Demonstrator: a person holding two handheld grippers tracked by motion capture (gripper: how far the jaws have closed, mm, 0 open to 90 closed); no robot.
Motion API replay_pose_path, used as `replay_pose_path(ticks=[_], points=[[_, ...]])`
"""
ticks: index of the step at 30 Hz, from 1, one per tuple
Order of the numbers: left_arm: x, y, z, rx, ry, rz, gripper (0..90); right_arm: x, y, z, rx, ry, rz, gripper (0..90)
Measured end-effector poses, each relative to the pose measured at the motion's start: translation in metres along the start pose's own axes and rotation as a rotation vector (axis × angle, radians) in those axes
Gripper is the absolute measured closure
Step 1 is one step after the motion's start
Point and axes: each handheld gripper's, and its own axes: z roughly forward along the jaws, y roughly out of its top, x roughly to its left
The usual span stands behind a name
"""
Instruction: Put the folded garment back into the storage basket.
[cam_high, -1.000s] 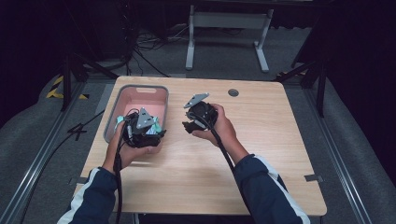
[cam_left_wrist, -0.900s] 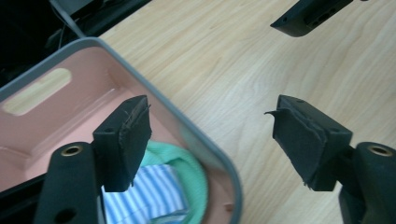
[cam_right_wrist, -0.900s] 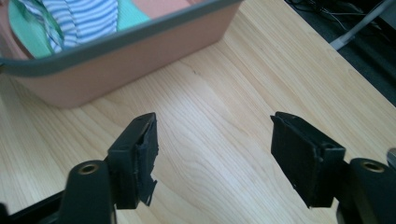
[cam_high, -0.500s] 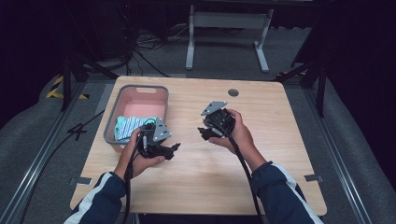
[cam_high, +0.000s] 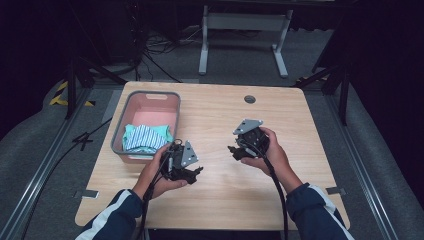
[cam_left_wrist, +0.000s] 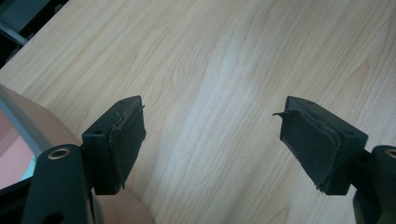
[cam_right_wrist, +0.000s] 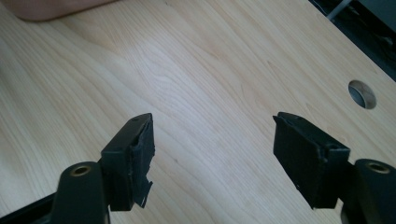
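**Desk:** Seen from above?

**Photographer:** Left gripper (cam_high: 198, 171) and right gripper (cam_high: 231, 150), held low over a pale wooden table (cam_high: 300, 125). Tips turned toward each other across bare wood, near but apart. Left hand (cam_high: 159, 179) and right hand (cam_high: 272, 154) wrapped around the black bodies. Dark sleeves with white stripes coming in from the bottom edge. Grey three-cornered plates facing up, cables trailing back toward the person.

**Desk:** Holding anything?

**Photographer:** Nothing. In the left gripper view, jaws spread wide and just been opening, with plain wood grain between the worn black pads (cam_left_wrist: 128, 140). Much the same in the right gripper view: jaws wide, just been opening, empty, with frayed padding on both sides. Round cable hole (cam_right_wrist: 362, 93) visible beyond the right-hand jaw.

**Desk:** And the striped cloth (cam_high: 145, 137)?

**Photographer:** Crumpled at the near end of the grey basket (cam_high: 152, 93), pink on the inside, standing at the table's left side. Teal and white stripes, bunched against the near wall. Just beside the left hand, which sits off the basket's near right corner. Touched by neither gripper. Corner of that basket also caught at the left edge of the left gripper view.
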Motion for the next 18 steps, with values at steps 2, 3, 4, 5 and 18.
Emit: replay_pose_path(ticks=[2, 3, 4, 5, 18], points=[[-0.005, 0.0, 0.003, 0.004, -0.008, 0.015, 21.9, -0.001, -0.008, -0.001, 0.001, 0.0, 0.005, 30.0], [-0.006, 0.0, 0.004, 0.005, -0.01, 0.023, 21.9, -0.001, -0.011, -0.003, 0.0, -0.004, 0.007, 30.0], [-0.009, -0.001, 0.005, 0.011, -0.015, 0.029, 21.7, -0.002, -0.014, -0.004, -0.003, -0.004, 0.008, 30.0], [-0.01, -0.001, 0.006, 0.009, -0.019, 0.032, 21.6, -0.003, -0.021, -0.005, -0.004, -0.004, 0.008, 29.9], [-0.026, -0.012, 0.023, 0.065, -0.079, 0.065, 20.4, -0.009, -0.072, -0.019, -0.02, 0.017, 0.036, 29.0]])
